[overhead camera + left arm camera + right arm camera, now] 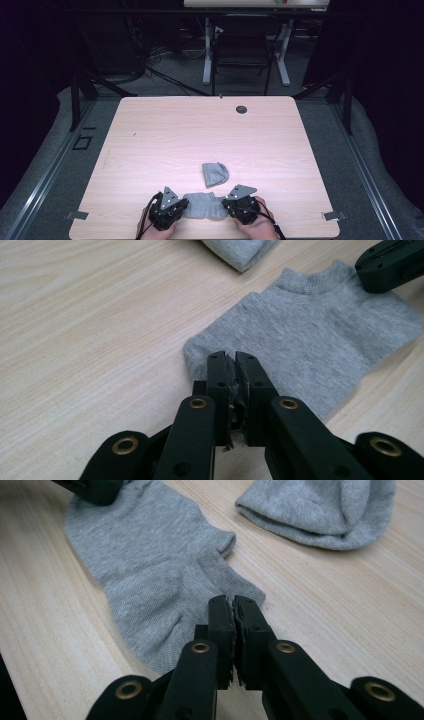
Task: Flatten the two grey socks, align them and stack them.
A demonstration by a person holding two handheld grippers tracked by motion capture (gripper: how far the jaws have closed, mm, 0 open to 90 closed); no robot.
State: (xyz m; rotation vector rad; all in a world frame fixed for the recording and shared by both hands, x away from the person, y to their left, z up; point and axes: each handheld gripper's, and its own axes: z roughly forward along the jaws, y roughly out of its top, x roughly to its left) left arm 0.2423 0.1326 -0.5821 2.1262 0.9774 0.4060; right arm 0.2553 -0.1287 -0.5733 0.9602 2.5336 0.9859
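A flat grey sock [204,206] lies near the table's front edge, stretched between my two grippers. My left gripper [185,206] is at its left end; in the left gripper view the jaws are shut [233,360] over the edge of the sock [320,335]. My right gripper [225,204] is at the other end, with its jaws shut [233,602] on a corner of the sock [150,575] by the cuff. A second grey sock [215,173], folded over, sits just beyond it and also shows in both gripper views [240,250] [320,510].
The light wooden table [200,135] has a small dark round hole [241,109] near its far edge. Beyond the table stand a black chair [242,47] and white desk legs [207,50]. Dark floor and frame rails surround the table.
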